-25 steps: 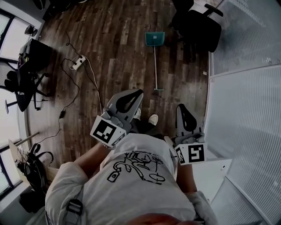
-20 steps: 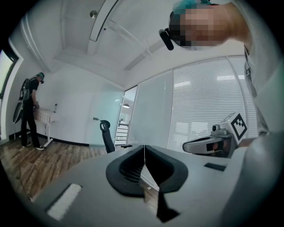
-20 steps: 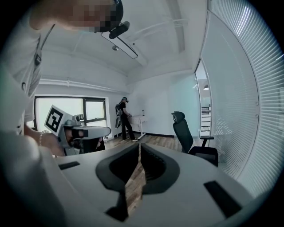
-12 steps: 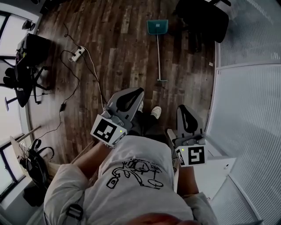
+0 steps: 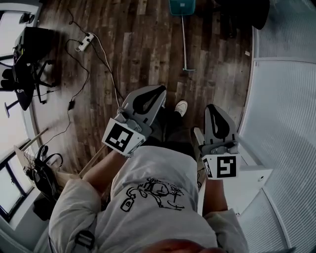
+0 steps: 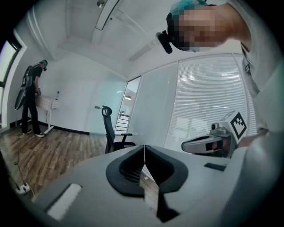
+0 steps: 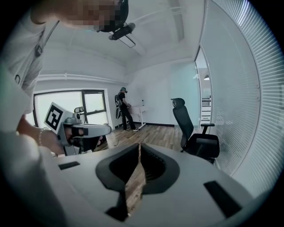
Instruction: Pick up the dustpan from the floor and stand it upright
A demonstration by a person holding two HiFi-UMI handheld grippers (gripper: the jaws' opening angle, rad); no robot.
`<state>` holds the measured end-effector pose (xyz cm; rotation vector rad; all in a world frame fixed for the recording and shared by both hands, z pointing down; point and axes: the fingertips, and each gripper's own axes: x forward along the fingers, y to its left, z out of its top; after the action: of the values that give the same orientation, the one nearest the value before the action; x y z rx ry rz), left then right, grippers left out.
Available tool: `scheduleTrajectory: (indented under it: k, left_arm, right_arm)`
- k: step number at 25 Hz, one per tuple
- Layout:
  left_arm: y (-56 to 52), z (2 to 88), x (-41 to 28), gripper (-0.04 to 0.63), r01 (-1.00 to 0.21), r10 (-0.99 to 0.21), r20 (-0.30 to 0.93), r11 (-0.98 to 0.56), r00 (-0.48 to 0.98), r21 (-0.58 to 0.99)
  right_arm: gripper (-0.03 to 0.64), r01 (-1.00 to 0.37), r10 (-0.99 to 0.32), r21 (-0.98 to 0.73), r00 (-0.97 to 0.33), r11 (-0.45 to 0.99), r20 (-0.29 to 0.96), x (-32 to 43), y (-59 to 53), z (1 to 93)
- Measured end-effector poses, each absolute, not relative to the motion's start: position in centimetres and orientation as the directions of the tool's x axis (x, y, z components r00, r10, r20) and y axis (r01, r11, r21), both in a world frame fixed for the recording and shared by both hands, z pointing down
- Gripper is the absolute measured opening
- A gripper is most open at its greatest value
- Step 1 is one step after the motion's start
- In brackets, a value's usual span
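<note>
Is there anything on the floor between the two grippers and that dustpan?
Nothing visible does. Only bare floor lies between the dustpan and the left gripper and right gripper.

The head camera looked steeply down from above the person's shoulders, past the grey left gripper (image 5: 159,91) and grey right gripper (image 5: 213,106), onto the dark wooden plank floor (image 5: 138,54). Each gripper camera sat close behind its own jaws and faced nearly level across the room. Both showed that floor and the black high-backed office chair (image 6: 107,128).
</note>
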<state>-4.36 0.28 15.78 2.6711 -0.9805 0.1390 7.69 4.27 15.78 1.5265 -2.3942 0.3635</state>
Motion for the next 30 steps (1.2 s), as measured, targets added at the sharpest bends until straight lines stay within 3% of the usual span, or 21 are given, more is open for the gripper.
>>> scheduleTrajectory:
  k: [30]
  left_arm:
    - [-2.3, 37.4, -2.2, 0.004, -0.610, -0.548, 0.272, -0.741, 0.791, 0.281]
  right_arm:
    - [0.014, -0.923, -0.825, -0.057, -0.366, 0.380, 0.430, 8.6, -0.2, 37.3]
